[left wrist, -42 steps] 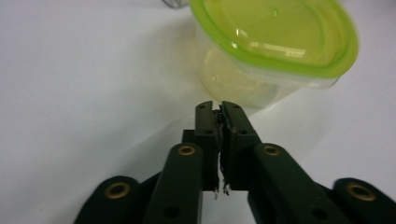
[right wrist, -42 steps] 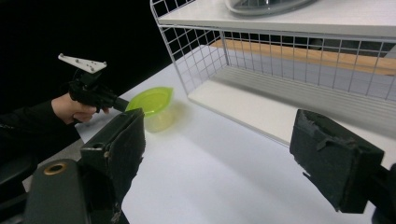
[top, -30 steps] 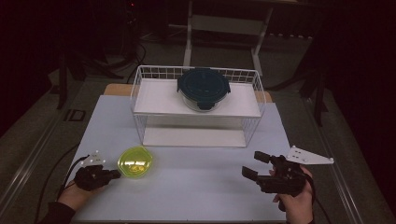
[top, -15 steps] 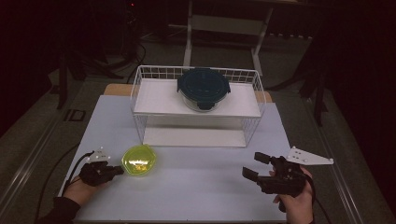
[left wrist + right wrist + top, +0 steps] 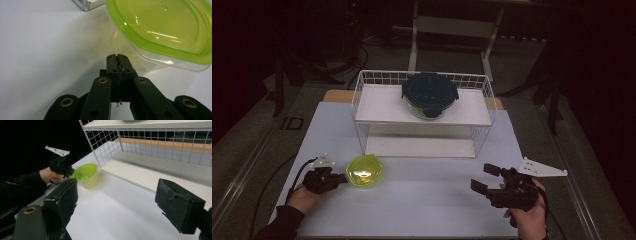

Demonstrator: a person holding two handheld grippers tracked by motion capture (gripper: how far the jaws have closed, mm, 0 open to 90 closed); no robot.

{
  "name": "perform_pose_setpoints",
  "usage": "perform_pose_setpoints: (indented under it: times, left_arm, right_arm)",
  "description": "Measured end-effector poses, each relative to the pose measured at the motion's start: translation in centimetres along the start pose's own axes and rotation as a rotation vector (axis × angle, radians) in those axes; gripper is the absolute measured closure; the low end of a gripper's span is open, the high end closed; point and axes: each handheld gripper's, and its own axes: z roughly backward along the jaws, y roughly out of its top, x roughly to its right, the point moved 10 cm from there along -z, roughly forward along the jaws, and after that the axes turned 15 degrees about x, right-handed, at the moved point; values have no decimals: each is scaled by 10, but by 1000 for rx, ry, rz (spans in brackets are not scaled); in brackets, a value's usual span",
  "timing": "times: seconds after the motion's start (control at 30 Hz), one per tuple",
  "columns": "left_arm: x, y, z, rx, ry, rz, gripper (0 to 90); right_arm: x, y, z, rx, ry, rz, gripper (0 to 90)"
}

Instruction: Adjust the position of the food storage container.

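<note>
The left gripper is lying low on the tabletop, its jaws pressed fully together and gripping nothing, tips just beside the yellow-green container at its 3 o'clock. That container is sitting on the tabletop at 7 o'clock of the wire rack. The right gripper is hovering at the rack's 5 o'clock, jaws gaping wide and holding nothing.

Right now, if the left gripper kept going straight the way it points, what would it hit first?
The left gripper, jaws shut, points at the clear side wall of the green-lidded container; that looks first in line, though whether they already touch is unclear.
</note>
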Motion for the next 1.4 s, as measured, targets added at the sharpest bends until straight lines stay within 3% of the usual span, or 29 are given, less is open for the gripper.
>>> perform_pose_setpoints:
  times: [0.37,0.53,0.7,1.2,1.4]
  left_arm:
    - [15,12,-19,-3,-26,-22,880]
    - [15,8,-16,-29,-12,-19,880]
    - [22,2,-14,-52,-32,-26,880]
    - [22,16,-32,-28,-13,5,880]
    - [25,24,-45,-13,-30,15,880]
  right_arm:
    - [-2,-2,0,-3,8,-8,179]
    - [-2,-6,-1,-17,5,1,180]
    - [0,-7,0,-12,-1,-1,180]
    - [2,-15,-1,-22,-8,5,180]
    - [3,-16,1,-18,-13,12,206]
